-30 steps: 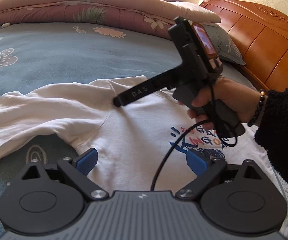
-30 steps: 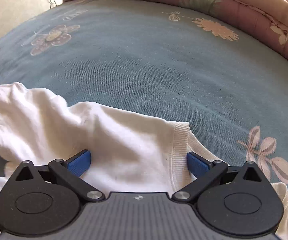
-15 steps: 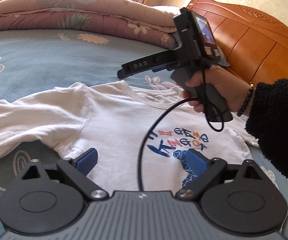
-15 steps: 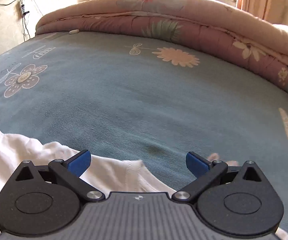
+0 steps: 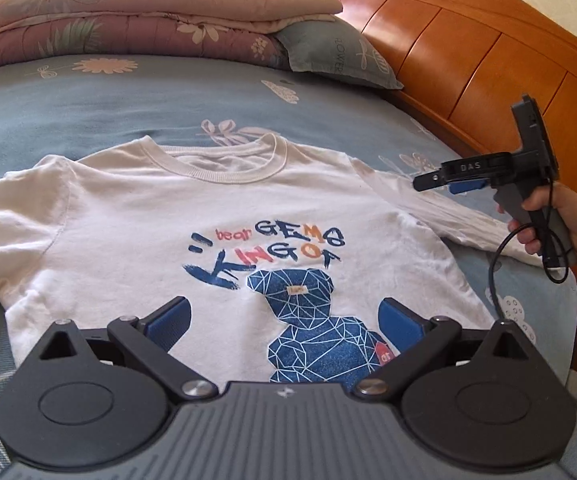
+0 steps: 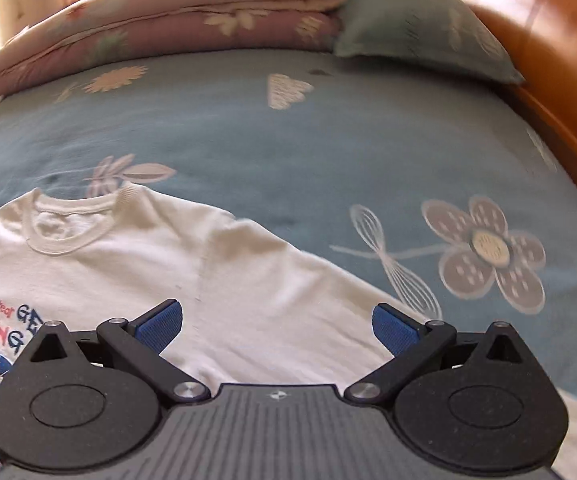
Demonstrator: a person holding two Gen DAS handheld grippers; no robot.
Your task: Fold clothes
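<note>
**Left wrist view: shirt spread flat on the bed**

Left gripper (image 5: 284, 322) hangs with fingers apart over the white T-shirt (image 5: 136, 220), which lies face-up on the blue bedsheet (image 5: 128, 100). Right gripper (image 6: 274, 326), also spread, holds nothing above a sleeve (image 6: 288, 300). Beyond: pillow (image 5: 328, 54), headboard (image 5: 468, 56).

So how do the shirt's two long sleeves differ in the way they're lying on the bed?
The right-hand sleeve lies stretched out fairly straight and flat toward the wooden bed frame, below the right gripper. The left-hand sleeve looks more rumpled and runs out of the picture, so its end is unseen. Both are white, part of the same T-shirt, and neither is folded in yet.
</note>
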